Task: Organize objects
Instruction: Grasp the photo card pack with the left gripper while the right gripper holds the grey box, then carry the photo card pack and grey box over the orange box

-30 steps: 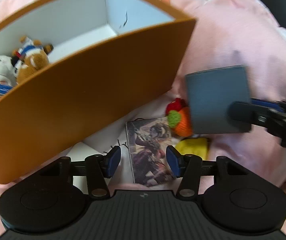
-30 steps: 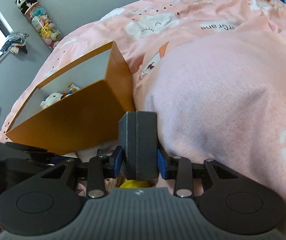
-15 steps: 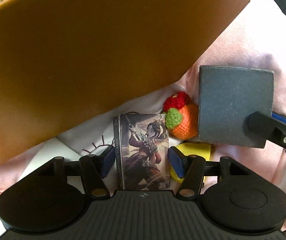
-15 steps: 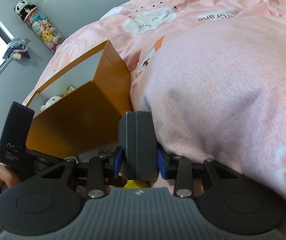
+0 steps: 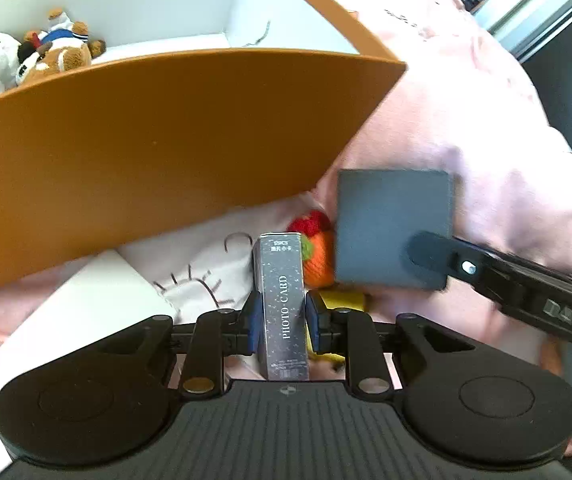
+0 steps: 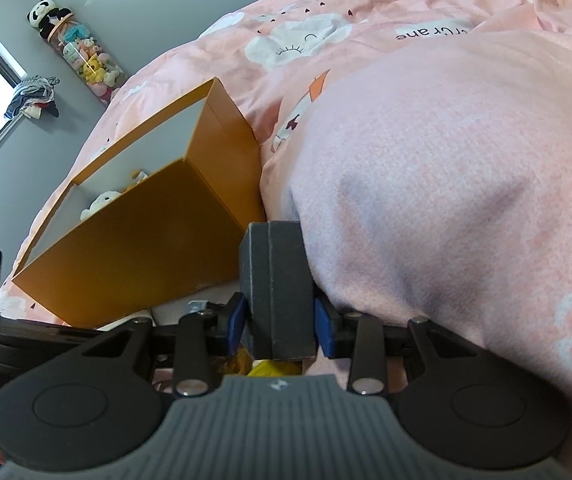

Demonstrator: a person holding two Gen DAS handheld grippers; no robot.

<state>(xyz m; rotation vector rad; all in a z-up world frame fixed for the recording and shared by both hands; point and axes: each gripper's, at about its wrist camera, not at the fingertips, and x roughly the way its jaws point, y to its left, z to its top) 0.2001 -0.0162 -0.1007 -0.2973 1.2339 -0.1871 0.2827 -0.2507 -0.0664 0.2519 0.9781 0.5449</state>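
While jaws close, photo-card box (image 5: 283,300) sits between left gripper (image 5: 281,322) pads.

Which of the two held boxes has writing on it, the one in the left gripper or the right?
The left one: the silver card box reads PHOTO CARD along its edge. The dark grey box in the right hand-held gripper is plain.

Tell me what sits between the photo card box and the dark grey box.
In the left wrist view, a crocheted orange and red toy sits between the photo card box and the dark grey box.
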